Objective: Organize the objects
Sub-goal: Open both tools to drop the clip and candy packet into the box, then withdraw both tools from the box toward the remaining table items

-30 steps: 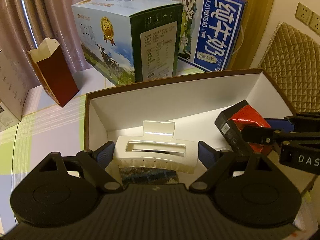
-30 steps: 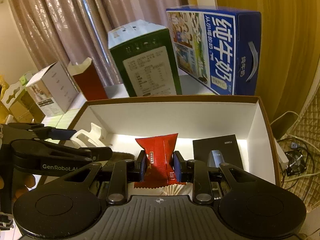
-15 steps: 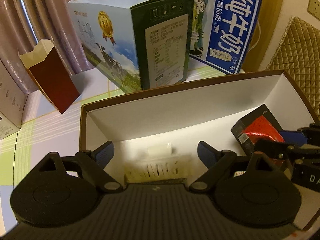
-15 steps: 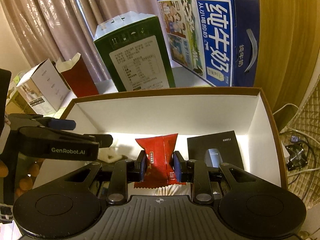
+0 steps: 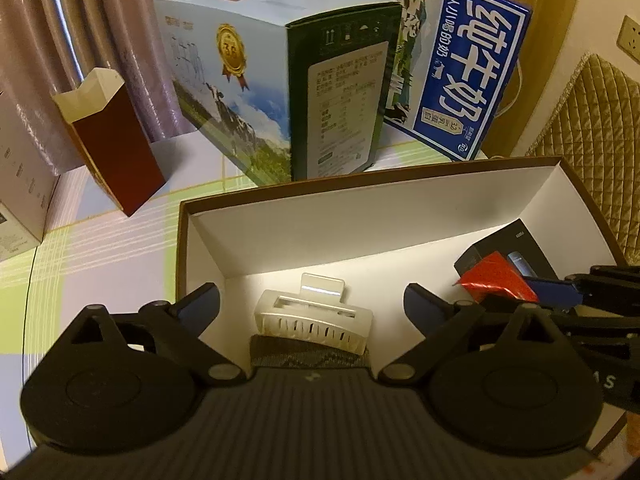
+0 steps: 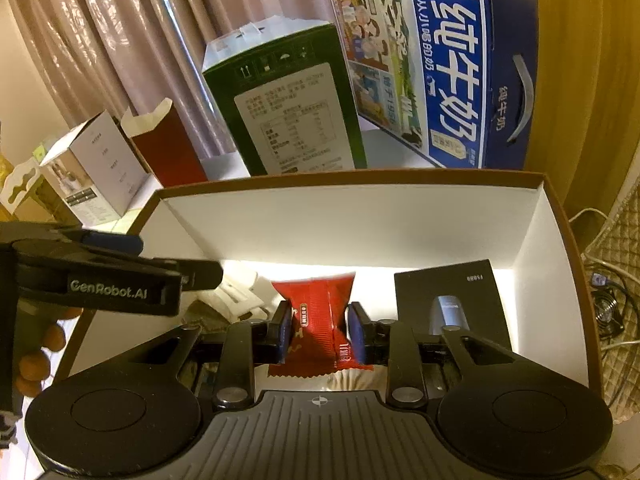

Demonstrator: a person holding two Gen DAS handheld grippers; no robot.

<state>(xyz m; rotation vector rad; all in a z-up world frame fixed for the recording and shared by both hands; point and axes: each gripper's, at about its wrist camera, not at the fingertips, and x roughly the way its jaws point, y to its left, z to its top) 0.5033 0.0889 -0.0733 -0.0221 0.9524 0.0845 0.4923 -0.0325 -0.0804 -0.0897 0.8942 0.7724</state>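
A brown-rimmed white box lies open on the table; it also shows in the right wrist view. A white hair claw clip lies on its floor on a grey patterned cloth. My left gripper is open above the clip, not touching it. My right gripper is shut on a red snack packet held over the box; the packet also shows in the left wrist view. A black product box lies at the right inside.
Behind the box stand a green-and-blue milk carton and a blue milk carton. A dark red open carton and a white box stand at the left. A quilted chair back is at the right.
My left gripper opened and let go of the white clip, which now lies in the box. The left gripper has drawn back a little. The right gripper keeps the red packet.
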